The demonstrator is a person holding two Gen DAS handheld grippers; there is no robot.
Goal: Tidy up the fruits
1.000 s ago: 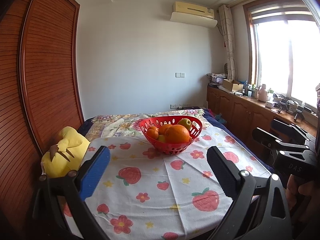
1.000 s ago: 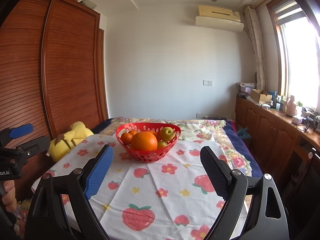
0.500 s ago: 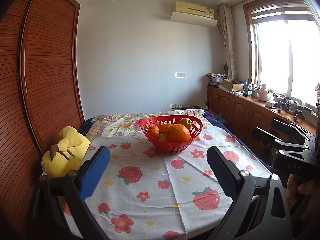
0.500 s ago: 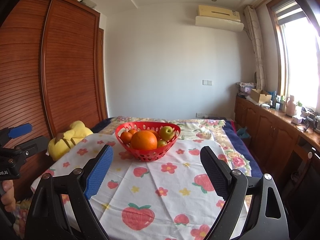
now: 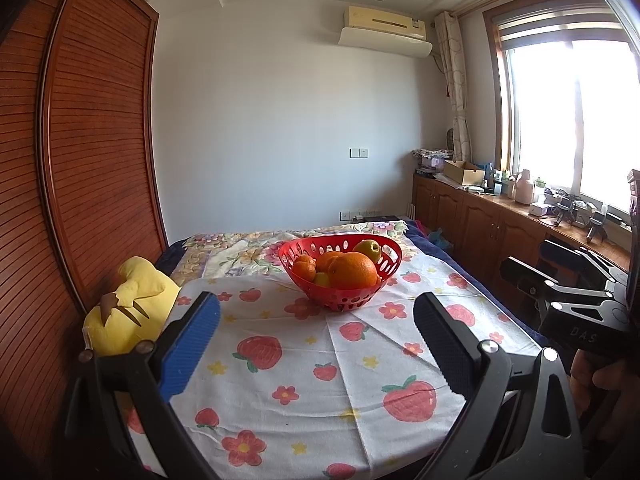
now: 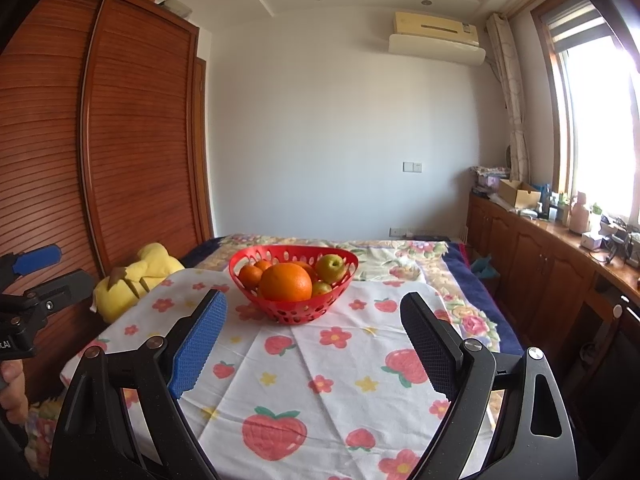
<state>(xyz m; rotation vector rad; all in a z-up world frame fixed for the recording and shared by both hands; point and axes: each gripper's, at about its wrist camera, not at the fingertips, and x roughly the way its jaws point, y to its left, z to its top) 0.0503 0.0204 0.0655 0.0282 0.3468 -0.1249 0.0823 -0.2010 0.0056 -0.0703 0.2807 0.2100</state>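
A red perforated basket [image 5: 387, 268] stands on the strawberry-print cloth [image 5: 304, 364] near its far end; it also shows in the right wrist view [image 6: 256, 266]. It holds a large orange [image 5: 353, 270], smaller oranges [image 5: 303, 267] and a green apple [image 5: 369, 250]. In the right wrist view the large orange [image 6: 285, 282] sits in front and the apple [image 6: 330, 268] to the right. My left gripper [image 5: 316, 344] is open and empty, well short of the basket. My right gripper [image 6: 314, 340] is open and empty, also short of the basket.
A yellow plush toy [image 5: 128, 308] lies at the cloth's left edge by the wooden louvred wardrobe [image 5: 92, 160]. A flowered bedspread [image 6: 400, 256] lies behind the basket. Wooden cabinets [image 5: 480, 220] with clutter run along the right wall under the window.
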